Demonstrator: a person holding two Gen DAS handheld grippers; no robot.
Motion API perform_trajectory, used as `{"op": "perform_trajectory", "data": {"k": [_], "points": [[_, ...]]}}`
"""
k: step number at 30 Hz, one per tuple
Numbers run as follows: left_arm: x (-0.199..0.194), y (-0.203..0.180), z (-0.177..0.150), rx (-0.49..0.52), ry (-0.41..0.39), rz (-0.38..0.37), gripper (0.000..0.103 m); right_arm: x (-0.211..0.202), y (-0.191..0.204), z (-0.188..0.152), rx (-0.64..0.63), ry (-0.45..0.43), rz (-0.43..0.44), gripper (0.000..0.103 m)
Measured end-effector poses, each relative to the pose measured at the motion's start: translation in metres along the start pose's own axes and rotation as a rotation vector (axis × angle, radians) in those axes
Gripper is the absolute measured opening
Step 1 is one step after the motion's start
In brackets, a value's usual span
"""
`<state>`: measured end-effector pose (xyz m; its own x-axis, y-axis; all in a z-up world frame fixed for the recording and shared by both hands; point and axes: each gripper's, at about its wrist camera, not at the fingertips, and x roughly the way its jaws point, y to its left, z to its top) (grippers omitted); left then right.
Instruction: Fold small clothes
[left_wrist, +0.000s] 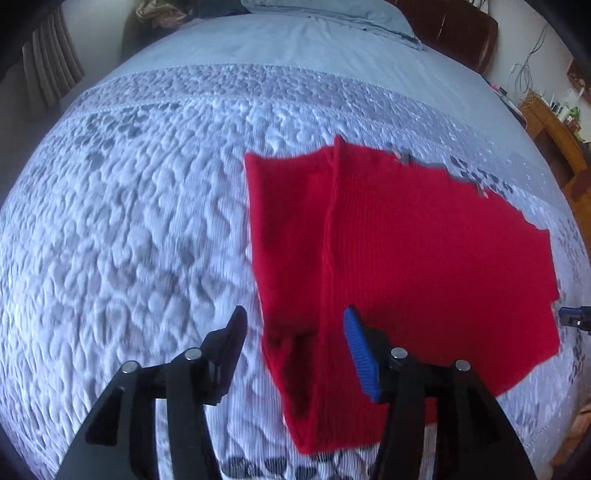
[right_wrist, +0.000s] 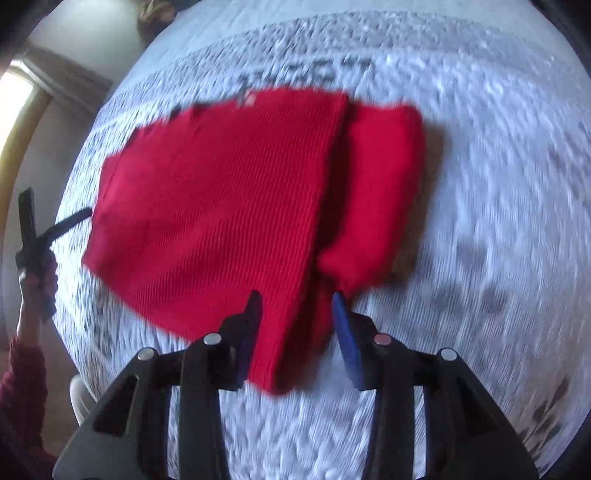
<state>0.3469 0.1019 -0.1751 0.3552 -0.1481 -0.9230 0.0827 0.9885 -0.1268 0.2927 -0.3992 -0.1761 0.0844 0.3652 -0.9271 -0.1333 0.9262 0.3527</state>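
Observation:
A red ribbed knit garment (left_wrist: 406, 251) lies flat on the quilted bed, with one side panel folded over along a lengthwise ridge. My left gripper (left_wrist: 295, 332) is open, its fingers straddling the garment's near left strip just above the cloth. In the right wrist view the same garment (right_wrist: 221, 206) spreads to the left, with a folded sleeve part (right_wrist: 376, 184) on its right. My right gripper (right_wrist: 295, 314) is open over the garment's near edge and holds nothing. The left gripper (right_wrist: 33, 229) also shows at the far left of the right wrist view.
The bed has a white and grey quilted cover (left_wrist: 129, 221). Pillows (left_wrist: 332, 11) and a dark headboard (left_wrist: 454, 29) are at the far end. A wooden side table (left_wrist: 554, 125) with small items stands at the right. A curtain (left_wrist: 51, 66) hangs at the left.

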Motion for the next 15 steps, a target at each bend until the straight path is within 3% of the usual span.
{"op": "perform_trajectory", "data": {"k": [2,4,6,9,13,15], "points": [[-0.002,-0.001,-0.018,-0.019,0.014,-0.028,0.055,0.010,0.005,-0.016,0.013,0.031,0.012,0.040],[0.001,-0.006,-0.032,-0.024,0.038,-0.013,0.055,0.015,0.009,-0.023,0.024,0.047,0.033,0.026],[0.006,-0.011,-0.040,-0.028,0.058,-0.016,0.054,0.012,0.012,-0.026,0.038,0.048,0.047,0.007],[0.005,-0.021,-0.049,0.009,0.066,0.011,0.051,0.003,0.016,-0.031,0.034,0.045,0.035,0.004],[0.009,-0.020,-0.052,0.024,0.078,0.015,0.050,0.013,0.014,-0.042,0.019,0.122,-0.070,0.003],[0.010,-0.019,-0.051,0.014,0.084,0.013,0.051,0.018,0.016,-0.043,0.006,0.118,-0.082,0.004]]}}
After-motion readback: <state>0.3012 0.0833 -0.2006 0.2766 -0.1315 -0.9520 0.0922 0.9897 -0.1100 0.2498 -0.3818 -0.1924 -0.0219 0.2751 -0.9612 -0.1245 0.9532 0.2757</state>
